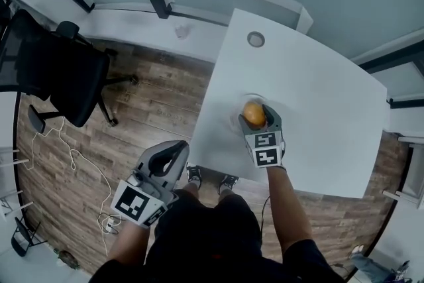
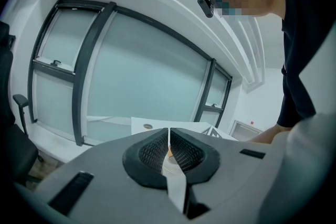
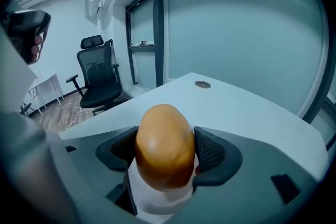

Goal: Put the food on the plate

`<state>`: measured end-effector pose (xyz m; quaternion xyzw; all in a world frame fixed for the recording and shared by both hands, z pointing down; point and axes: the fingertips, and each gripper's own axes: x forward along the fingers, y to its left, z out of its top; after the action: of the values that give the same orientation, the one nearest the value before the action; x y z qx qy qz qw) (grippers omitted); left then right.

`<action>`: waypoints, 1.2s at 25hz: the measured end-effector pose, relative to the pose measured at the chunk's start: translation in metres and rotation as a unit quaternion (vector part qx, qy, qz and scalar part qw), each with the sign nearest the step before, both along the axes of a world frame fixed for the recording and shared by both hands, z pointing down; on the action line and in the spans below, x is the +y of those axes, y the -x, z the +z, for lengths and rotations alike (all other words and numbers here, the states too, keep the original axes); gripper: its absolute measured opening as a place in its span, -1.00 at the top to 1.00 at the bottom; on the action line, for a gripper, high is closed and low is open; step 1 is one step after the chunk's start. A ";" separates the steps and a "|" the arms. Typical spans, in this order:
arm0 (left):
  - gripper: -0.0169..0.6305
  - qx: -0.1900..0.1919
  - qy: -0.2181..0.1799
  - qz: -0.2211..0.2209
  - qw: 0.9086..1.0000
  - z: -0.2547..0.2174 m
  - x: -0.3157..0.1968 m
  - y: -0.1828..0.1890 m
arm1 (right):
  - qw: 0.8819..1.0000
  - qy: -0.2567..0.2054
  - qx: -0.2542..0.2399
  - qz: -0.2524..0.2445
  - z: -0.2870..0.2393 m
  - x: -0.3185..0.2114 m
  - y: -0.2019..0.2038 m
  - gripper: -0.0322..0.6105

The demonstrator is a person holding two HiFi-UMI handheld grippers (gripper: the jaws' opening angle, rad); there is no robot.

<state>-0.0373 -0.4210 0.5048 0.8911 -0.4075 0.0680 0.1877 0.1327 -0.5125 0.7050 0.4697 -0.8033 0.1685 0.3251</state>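
Observation:
A rounded orange-brown piece of food (image 1: pixel 253 114) (image 3: pixel 164 144) sits between the jaws of my right gripper (image 1: pixel 257 117) (image 3: pixel 166 150). The black pads touch it on both sides, so the gripper is shut on it. In the head view it is over a faint white plate (image 1: pixel 246 98) near the front left of the white table (image 1: pixel 318 122). I cannot tell whether the food rests on the plate. My left gripper (image 1: pixel 173 154) (image 2: pixel 169 136) is off the table at lower left, above the wooden floor, with its jaws together and nothing between them.
A round cable hole (image 1: pixel 256 39) (image 3: pixel 202 84) sits at the table's far edge. A black office chair (image 1: pixel 59 69) (image 3: pixel 97 78) stands to the left on the wooden floor, with white cables (image 1: pixel 79 162) lying near it. Glass walls run along the back.

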 end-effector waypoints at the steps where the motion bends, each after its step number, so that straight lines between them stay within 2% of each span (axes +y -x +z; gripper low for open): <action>1: 0.85 0.001 0.001 0.000 1.000 0.001 -0.001 0.000 | 1.000 0.004 0.002 -0.003 0.002 0.000 0.002 -0.14; 5: 0.85 -0.003 0.005 0.008 1.000 0.004 0.001 0.003 | 1.000 0.014 -0.007 -0.003 0.004 0.003 0.003 -0.15; 11: 0.85 -0.004 0.005 0.012 1.000 0.002 0.005 0.007 | 0.999 -0.018 -0.031 0.004 -0.024 0.008 0.004 -0.25; 16: 0.85 0.001 -0.004 0.020 1.000 -0.010 0.009 0.003 | 0.996 -0.068 -0.060 0.025 -0.075 0.016 -0.007 -0.26; 21: 0.85 0.004 -0.020 0.031 0.999 -0.027 0.017 -0.002 | 0.982 -0.145 -0.115 0.042 -0.152 0.041 -0.022 -0.25; 22: 0.85 0.007 -0.024 0.034 0.999 -0.032 0.018 -0.004 | 0.977 -0.162 -0.128 0.043 -0.168 0.049 -0.025 -0.22; 24: 0.85 0.012 -0.033 0.040 0.999 -0.043 0.021 -0.007 | 0.967 -0.189 -0.165 0.048 -0.197 0.067 -0.029 0.07; 27: 0.85 0.014 -0.054 0.050 0.997 -0.062 0.023 -0.015 | 0.954 -0.195 -0.220 0.054 -0.233 0.092 -0.030 0.30; 30: 0.85 0.008 -0.085 0.063 0.994 -0.087 0.029 -0.029 | 0.947 -0.227 -0.220 0.058 -0.273 0.112 -0.034 0.51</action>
<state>-0.0087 -0.3925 0.4177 0.9283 -0.3534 0.0378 0.1096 0.1668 -0.4003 0.4319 0.5280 -0.8433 0.0994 0.0151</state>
